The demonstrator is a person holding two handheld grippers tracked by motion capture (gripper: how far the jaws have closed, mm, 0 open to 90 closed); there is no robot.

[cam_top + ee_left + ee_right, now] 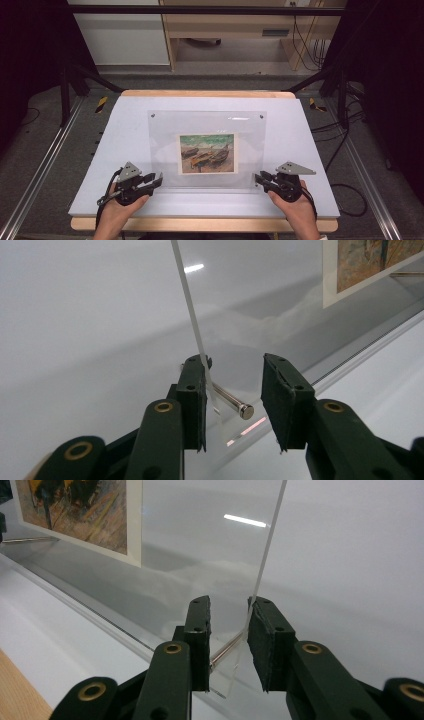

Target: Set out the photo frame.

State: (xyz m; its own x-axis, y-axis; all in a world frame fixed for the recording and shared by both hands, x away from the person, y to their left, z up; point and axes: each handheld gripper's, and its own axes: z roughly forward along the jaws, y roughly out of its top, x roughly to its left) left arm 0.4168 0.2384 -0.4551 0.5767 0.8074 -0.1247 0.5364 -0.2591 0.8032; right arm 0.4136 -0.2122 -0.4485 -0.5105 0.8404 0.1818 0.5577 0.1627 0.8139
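A clear acrylic frame (207,150) holding a painted boat picture (207,153) lies flat mid-table.

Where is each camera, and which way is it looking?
High view: above the table, looking forward and down; forearms, left gripper, right gripper.
Left gripper view: rides that gripper, facing the clear frame corner; black jaws.
Right gripper view: same, opposite corner.
Shared: frame and painting.

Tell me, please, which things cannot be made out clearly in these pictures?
- Painting: cut off by the frame edge in both claw views; its details are too small in the high view.
- Left claw and right claw: whether the pads already press the acrylic panel is unclear.
- Near steel pins: hidden behind hands in the high view.
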